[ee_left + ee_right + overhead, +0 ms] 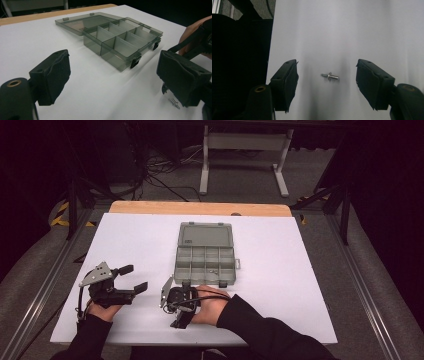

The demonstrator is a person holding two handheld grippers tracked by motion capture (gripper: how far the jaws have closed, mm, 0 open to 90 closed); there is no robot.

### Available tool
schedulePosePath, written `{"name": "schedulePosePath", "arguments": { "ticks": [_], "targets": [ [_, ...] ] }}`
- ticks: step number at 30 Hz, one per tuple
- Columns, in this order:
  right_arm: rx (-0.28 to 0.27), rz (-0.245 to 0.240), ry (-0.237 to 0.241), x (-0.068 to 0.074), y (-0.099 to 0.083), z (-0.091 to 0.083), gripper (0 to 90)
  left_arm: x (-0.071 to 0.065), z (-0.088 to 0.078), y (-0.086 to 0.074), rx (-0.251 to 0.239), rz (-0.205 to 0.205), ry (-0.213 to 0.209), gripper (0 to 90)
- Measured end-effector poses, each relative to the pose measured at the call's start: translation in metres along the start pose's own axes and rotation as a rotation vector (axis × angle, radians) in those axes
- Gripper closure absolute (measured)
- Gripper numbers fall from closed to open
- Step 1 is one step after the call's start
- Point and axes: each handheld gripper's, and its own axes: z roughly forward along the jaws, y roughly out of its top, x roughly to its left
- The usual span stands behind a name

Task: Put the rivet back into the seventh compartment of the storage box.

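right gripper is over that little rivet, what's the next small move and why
Probably ease the right gripper down a little further and close on the rivet. The rivet lies on the white table between the open jaws, with clear space to each pad, so nothing is gripped yet. The open compartment box looks like its destination.

The white surface [280, 285] is evenly and fairly brightly lit from above, while the room beyond it sinks into near black. In the right gripper view a soft grey shadow falls on the sheet around the small rivet [330, 76], and the dark left edge shows no detail. All three pictures are soft and slightly grainy, with near parts of the jaws blurred.
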Motion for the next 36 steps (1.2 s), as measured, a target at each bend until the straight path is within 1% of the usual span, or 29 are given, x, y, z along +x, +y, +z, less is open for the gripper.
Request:
{"name": "schedulePosePath", "arguments": {
  "ticks": [4,12,15,17,22,23,26,27,28,31,35,36],
  "targets": [
    [0.002,0.002,0.005,-0.0001,0.0002,0.0034,34.4,0.0005,-0.0002,0.0,-0.003,0.001,0.001,12.4],
    [0.017,-0.015,0.008,0.0004,-0.0001,0.0081,35.8,0.0008,-0.0008,0.0001,-0.004,0.001,0.001,12.4],
    [0.025,-0.019,0.011,0.0015,-0.0001,0.0098,36.9,0.0007,-0.0008,0.0001,-0.004,0.0,0.001,12.4],
    [0.034,-0.035,0.01,0.0019,-0.0002,0.0104,38.2,0.0006,-0.0005,0.0001,-0.003,0.001,0.001,12.4],
    [0.049,-0.039,0.013,0.0025,-0.0009,0.0107,41.0,0.0006,-0.0001,0.0,-0.004,0.0,0.001,12.4],
    [0.05,-0.041,0.008,0.003,-0.0011,0.0109,41.8,0.0007,-0.0001,0.0,-0.004,0.0,0.001,12.4],
    [0.058,-0.051,0.005,0.0042,-0.001,0.01,48.4,0.0006,0.0001,-0.0001,-0.003,0.0,0.001,12.4],
    [0.058,-0.051,0.005,0.0042,-0.001,0.01,48.4,0.0006,0.0001,-0.0001,-0.003,0.0,0.001,12.4],
    [0.063,-0.061,-0.003,0.0051,-0.0008,0.0099,51.4,0.0004,0.0001,-0.0001,-0.002,-0.002,0.001,12.4],
    [0.066,-0.066,-0.006,0.006,-0.0008,0.0097,54.5,0.0006,0.0001,-0.0001,-0.003,0.0,0.0,12.4],
    [0.092,-0.085,-0.006,0.0074,0.0004,0.0084,61.6,0.0006,0.0001,-0.0001,-0.004,-0.001,0.0,12.3],
    [0.092,-0.085,-0.006,0.0074,0.0004,0.0084,61.6,0.0006,0.0001,-0.0001,-0.004,-0.001,0.0,12.4]
  ]
}}
